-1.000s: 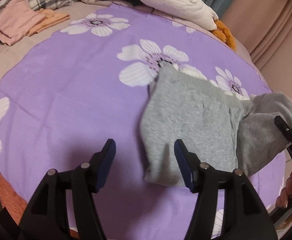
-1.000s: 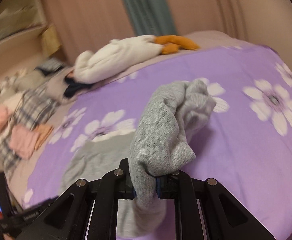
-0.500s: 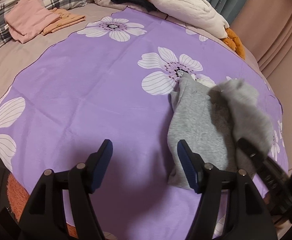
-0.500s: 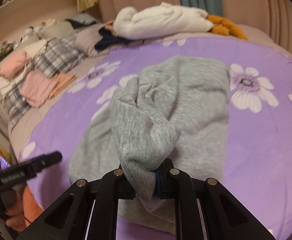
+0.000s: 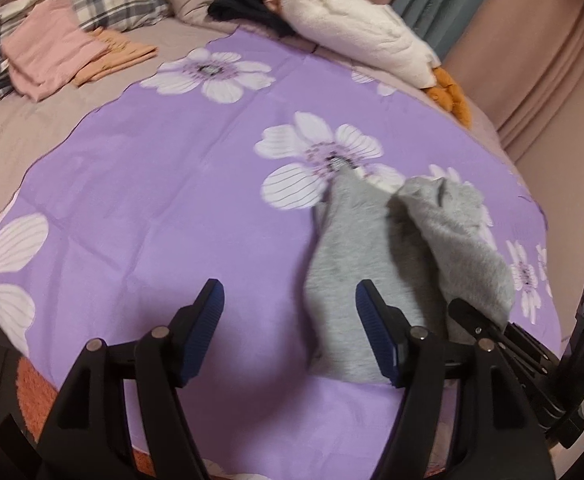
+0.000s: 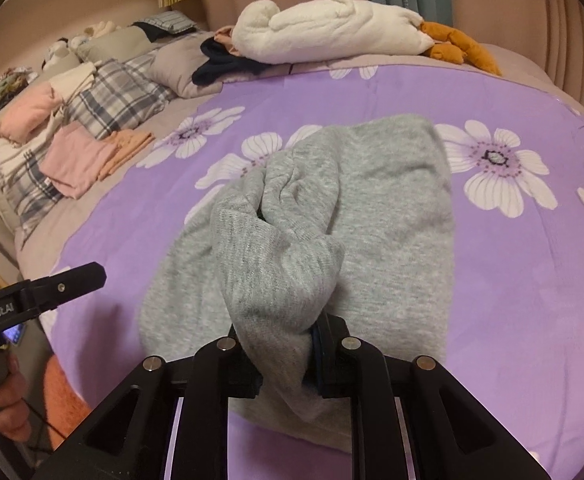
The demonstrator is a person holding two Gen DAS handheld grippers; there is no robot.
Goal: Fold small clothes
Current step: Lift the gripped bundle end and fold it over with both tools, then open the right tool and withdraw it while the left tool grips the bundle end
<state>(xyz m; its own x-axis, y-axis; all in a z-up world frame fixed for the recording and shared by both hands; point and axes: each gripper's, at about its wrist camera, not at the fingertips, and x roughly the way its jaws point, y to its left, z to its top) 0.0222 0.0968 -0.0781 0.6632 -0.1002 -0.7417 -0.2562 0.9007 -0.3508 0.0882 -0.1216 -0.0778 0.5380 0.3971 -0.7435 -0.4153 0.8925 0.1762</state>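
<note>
My right gripper fingers are clamped on a bunched fold of soft, light, floppy grey knit garment lying on purple floral bedspread; left gripper fingers apart, w/ its free near hem the best next hold.

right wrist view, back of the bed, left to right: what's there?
pink folded clothes → plaid pillow → dark garment → white plush → orange plush feet
</note>
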